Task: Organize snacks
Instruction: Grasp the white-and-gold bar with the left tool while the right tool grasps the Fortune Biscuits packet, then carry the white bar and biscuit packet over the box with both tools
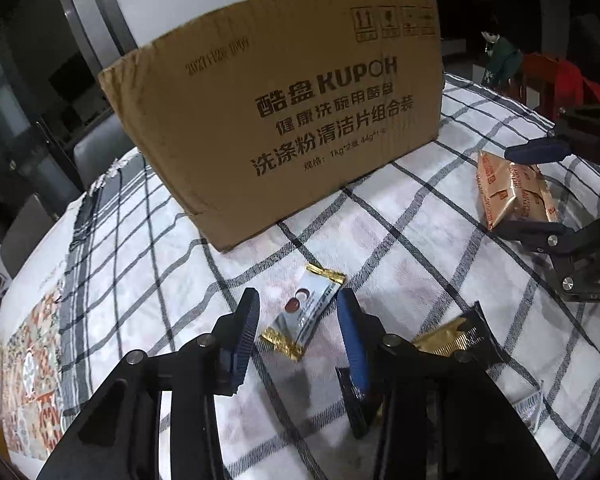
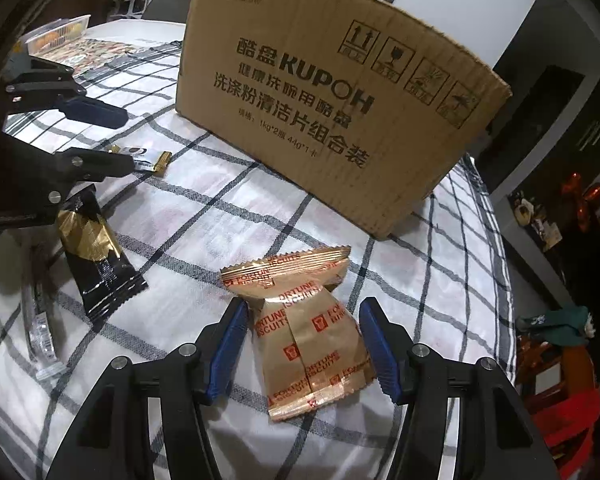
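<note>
Left gripper (image 1: 298,306): jaws spread, straddling small white-and-gold candy (image 1: 303,313) on checked cloth (image 1: 440,264).
Right gripper (image 2: 304,306): jaws spread around Fortune Biscuits packet (image 2: 306,332), not pinching.
Black-and-gold wrapper (image 2: 96,256): left of packet.
Cardboard box (image 2: 332,120): far side, upright.
</note>
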Demonstrator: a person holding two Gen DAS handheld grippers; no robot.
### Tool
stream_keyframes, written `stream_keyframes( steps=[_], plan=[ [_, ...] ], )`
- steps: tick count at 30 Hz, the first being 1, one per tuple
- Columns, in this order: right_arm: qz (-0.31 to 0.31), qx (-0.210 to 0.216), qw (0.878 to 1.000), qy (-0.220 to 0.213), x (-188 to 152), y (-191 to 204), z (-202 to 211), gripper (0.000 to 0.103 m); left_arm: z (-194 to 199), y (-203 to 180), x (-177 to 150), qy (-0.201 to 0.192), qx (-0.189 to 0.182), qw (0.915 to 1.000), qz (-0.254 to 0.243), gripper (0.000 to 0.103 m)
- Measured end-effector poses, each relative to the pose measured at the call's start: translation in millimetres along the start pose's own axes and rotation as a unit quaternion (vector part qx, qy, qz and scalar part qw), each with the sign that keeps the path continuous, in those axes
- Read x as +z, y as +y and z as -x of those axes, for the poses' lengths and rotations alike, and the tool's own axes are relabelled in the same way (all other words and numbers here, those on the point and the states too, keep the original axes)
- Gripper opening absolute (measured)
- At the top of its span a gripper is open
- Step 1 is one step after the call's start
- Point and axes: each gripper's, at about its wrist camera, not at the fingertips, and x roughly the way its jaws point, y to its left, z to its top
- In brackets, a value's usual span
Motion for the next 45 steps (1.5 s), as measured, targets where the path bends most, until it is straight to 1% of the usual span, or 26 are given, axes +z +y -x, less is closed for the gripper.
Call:
stream_keyframes(
  steps=[3,4,8,9,13,15,16,17,22,23,27,33,39,45],
  plan=[
    [-0.005,0.006,1.0,0.003,2.7,-0.8,-2.6,0.058,-5.9,1.8,1.4,0.003,-0.011,0.9999,-0.001,0.04],
    [-0.006,0.007,1.0,0.004,3.1,-1.8,-3.3,0.055,-8.3,3.0,1.8,0.005,-0.014,0.9999,0.0,0.04],
    [-0.016,0.011,1.0,0.004,5.4,-4.4,-5.3,0.053,-14.6,6.9,2.5,0.015,-0.036,0.9992,0.014,0.037],
    [-0.018,0.011,1.0,0.004,5.7,-4.7,-5.8,0.05,-15.2,8.5,3.4,0.015,-0.038,0.999,0.015,0.037],
    [-0.027,0.015,1.0,0.002,7.3,-5.6,-6.4,0.044,-18.6,12.9,3.5,0.022,-0.065,0.9971,0.034,0.028],
    [-0.035,0.019,0.999,0.001,7.6,-7.1,-5.9,0.042,-18.7,14.0,3.4,0.023,-0.071,0.9965,0.039,0.025],
    [-0.037,0.019,0.999,0.0,8.1,-7.5,-6.0,0.041,-18.4,13.9,3.0,0.023,-0.072,0.9964,0.039,0.021],
    [-0.039,0.02,0.999,0.0,8.2,-7.4,-5.8,0.04,-17.8,13.2,2.6,0.022,-0.071,0.9965,0.038,0.019],
    [-0.049,0.013,0.999,-0.016,8.9,-9.2,0.7,0.039,-10.7,11.7,3.6,0.011,-0.067,0.9968,0.042,0.019],
    [-0.054,0.016,0.998,-0.02,9.3,-10.4,3.1,0.039,-7.8,11.1,4.8,0.006,-0.061,0.9972,0.042,0.019],
    [-0.075,0.024,0.997,-0.027,10.0,-15.1,10.2,0.039,4.2,11.5,8.2,-0.001,-0.06,0.9966,0.056,0.019],
    [-0.093,0.029,0.994,-0.042,9.7,-20.9,26.9,0.039,32.2,9.4,16.4,-0.027,-0.042,0.9962,0.07,0.019],
    [-0.108,0.032,0.991,-0.07,11.5,-25.0,51.5,0.039,61.3,4.7,19.3,-0.048,-0.038,0.9948,0.081,0.019],
    [-0.129,0.037,0.986,-0.097,14.4,-31.3,74.0,0.039,88.9,5.6,24.1,-0.074,-0.031,0.9913,0.105,0.019]
  ],
)
